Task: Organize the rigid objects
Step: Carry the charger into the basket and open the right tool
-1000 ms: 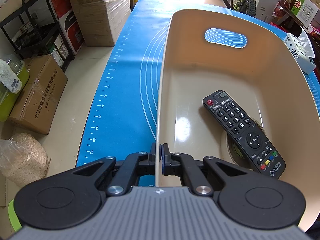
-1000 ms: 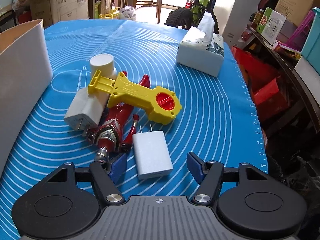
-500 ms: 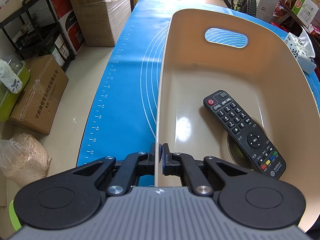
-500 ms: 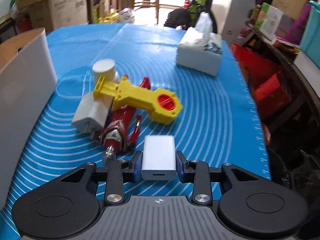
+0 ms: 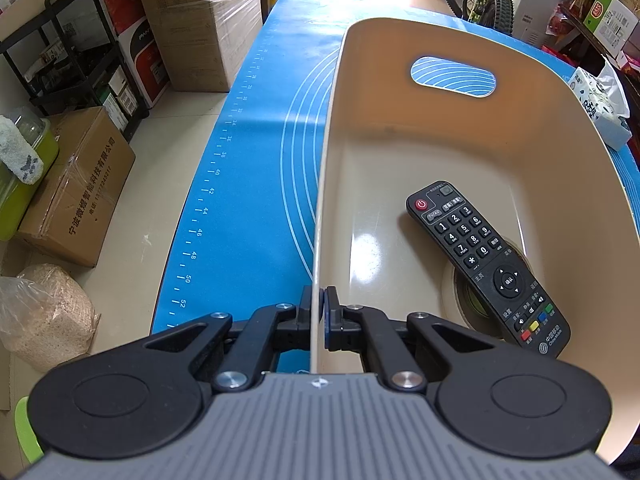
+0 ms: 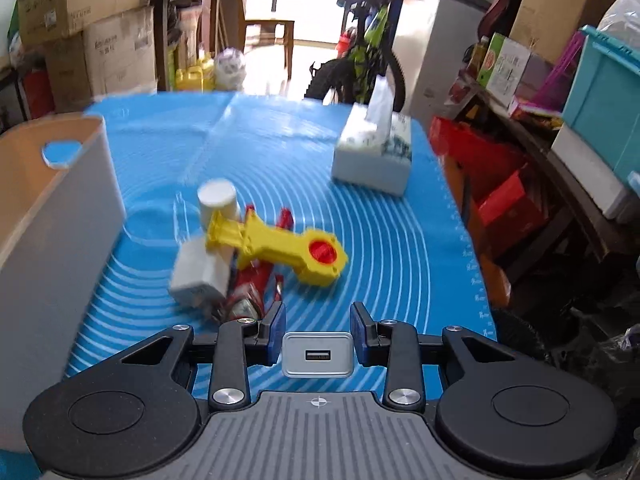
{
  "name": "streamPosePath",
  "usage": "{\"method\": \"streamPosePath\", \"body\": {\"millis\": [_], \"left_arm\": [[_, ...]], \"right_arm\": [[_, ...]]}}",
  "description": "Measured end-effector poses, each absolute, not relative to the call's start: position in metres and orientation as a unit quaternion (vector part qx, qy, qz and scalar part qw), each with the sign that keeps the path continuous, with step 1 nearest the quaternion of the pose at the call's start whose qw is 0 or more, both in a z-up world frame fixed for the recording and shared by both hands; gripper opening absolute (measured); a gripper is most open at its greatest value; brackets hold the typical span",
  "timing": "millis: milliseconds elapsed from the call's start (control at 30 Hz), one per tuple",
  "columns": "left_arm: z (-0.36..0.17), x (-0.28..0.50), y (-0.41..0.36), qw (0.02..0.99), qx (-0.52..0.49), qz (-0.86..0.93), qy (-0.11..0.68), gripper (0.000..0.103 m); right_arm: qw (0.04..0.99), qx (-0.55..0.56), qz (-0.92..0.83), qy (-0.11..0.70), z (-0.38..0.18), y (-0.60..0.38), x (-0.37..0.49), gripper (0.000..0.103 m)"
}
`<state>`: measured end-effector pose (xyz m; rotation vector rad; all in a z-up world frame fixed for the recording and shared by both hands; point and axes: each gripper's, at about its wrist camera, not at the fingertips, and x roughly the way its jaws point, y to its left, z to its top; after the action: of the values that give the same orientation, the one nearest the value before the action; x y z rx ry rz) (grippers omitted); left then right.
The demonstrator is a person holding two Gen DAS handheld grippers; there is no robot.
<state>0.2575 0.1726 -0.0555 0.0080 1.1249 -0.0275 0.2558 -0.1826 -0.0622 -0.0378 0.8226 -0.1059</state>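
White and boxy, the USB charger (image 6: 318, 355) sits clamped between the fingers of the right tool (image 6: 318, 338), lifted clear of the blue mat on the table (image 6: 400, 240). The left tool (image 5: 319, 318) is pinched shut on the near rim of the beige bin (image 5: 328, 184), steadying it. The step in hand looks like carrying the charger; next it should swing to that tool's left, over the bin wall, and release beside the remote (image 5: 486, 266).

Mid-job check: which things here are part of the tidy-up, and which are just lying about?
Job: bin, remote inside it, USB charger in right tool, yellow toy, red figure, white plug, white cylinder.
Lying about: tissue box, cartons, bicycle.
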Motion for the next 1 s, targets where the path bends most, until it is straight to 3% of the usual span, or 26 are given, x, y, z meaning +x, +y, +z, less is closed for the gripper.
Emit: {"method": "streamPosePath", "body": {"millis": [333,800,900,1000], "left_arm": [[-0.056,0.258,0.173,0.846,0.004,-0.013,0.533,0.005],[-0.055,0.259,0.170,0.844,0.012,-0.008,0.535,0.006],[-0.056,0.259,0.169,0.844,0.015,-0.007,0.536,0.006],[-0.056,0.259,0.168,0.844,0.016,-0.006,0.535,0.006]], "right_arm": [[0.948,0.005,-0.009,0.317,-0.013,-0.143,0.247,0.042],[0.951,-0.015,0.094,0.294,0.004,-0.054,0.266,0.042],[0.950,-0.025,0.120,0.288,0.008,-0.035,0.268,0.013],[0.945,-0.034,0.132,0.299,0.004,-0.023,0.272,0.012]]}}
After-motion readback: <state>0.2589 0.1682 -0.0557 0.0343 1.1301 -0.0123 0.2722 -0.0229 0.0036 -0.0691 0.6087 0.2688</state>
